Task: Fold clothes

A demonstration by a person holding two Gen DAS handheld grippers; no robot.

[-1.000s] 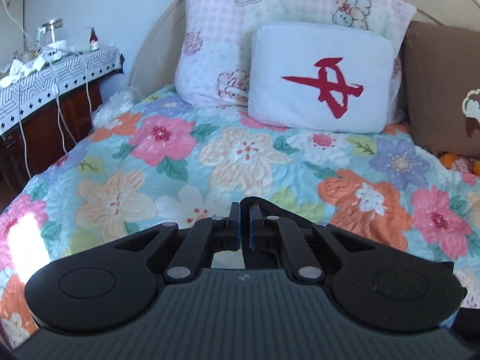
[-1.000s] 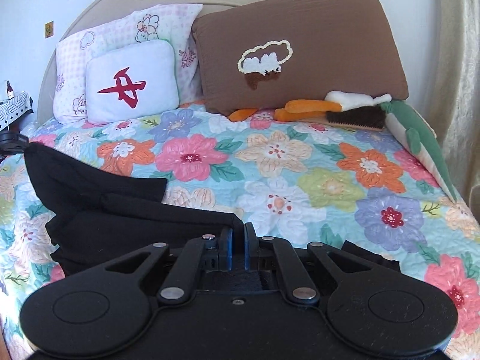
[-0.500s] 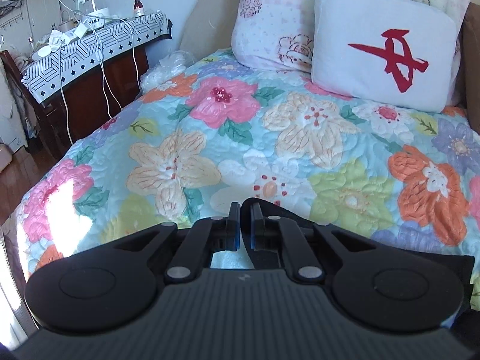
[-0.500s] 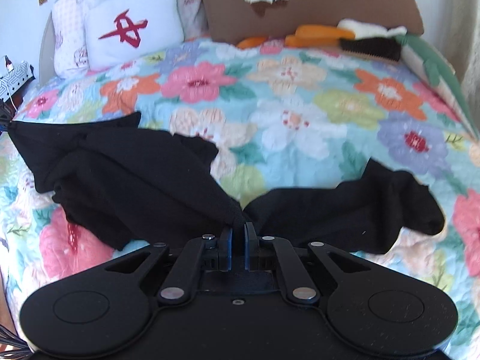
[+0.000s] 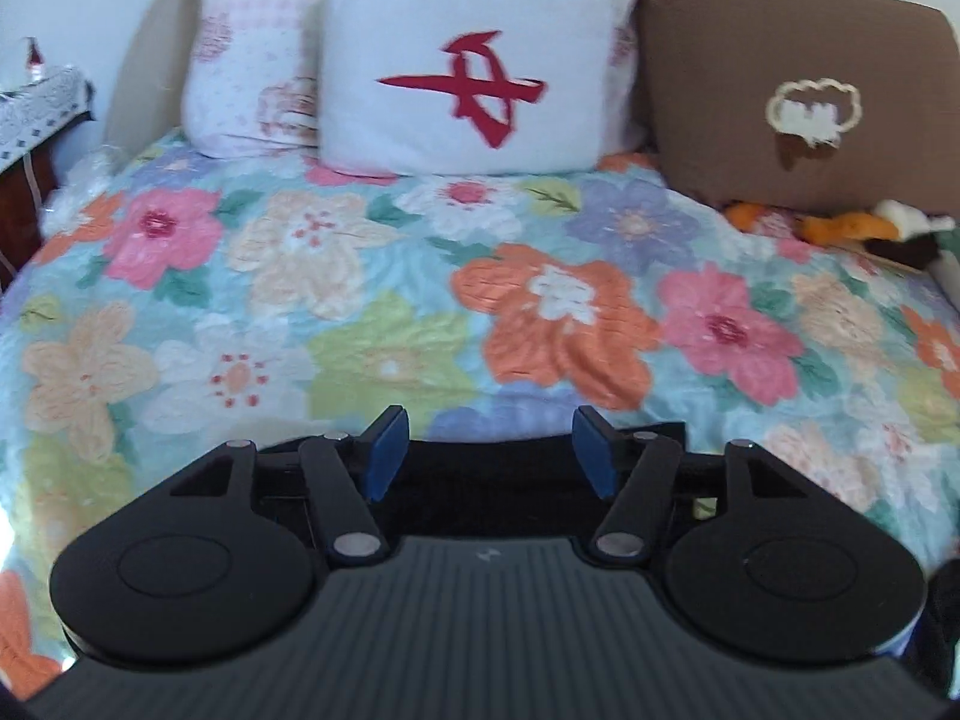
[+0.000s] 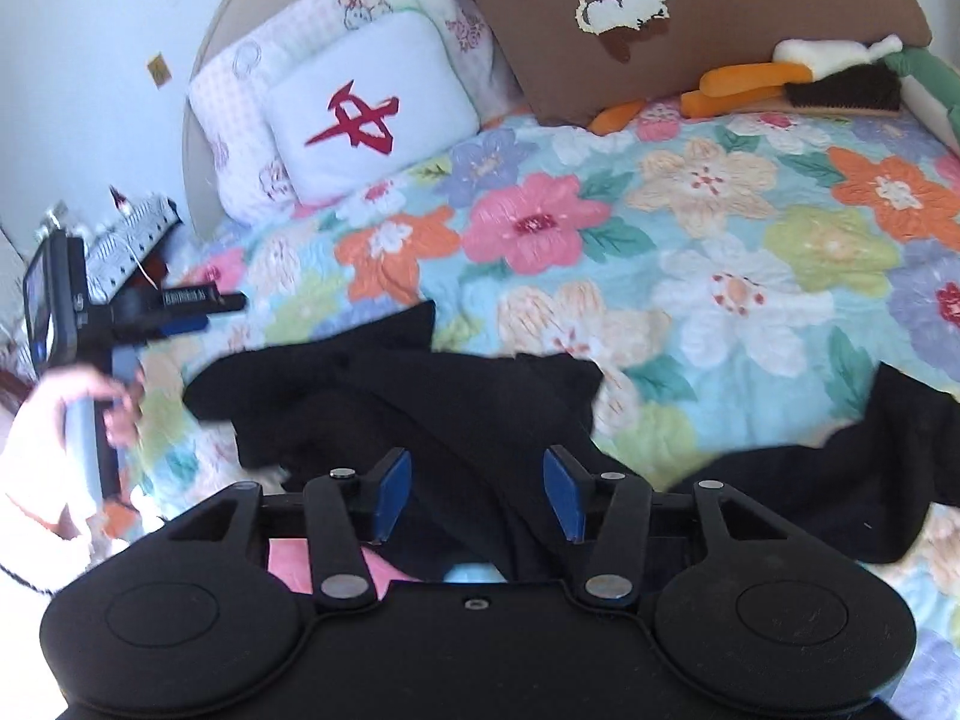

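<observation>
Now both grippers' jaws have just been opening: the left gripper (image 5: 491,450) and right gripper (image 6: 477,492) are gaping, gripping nothing, above the black garment (image 6: 390,396) lying crumpled on the floral quilt (image 6: 720,228); pillows (image 6: 372,114) are sitting well beyond.

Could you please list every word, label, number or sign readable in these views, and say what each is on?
Red brush-style character, not legible as a word: on the white pillow.
Pale lettering, too small and blurred to read: on the left gripper, seen from the right wrist.
Small pale logo mark, no letters: on the left gripper's body.
No other text.
</observation>
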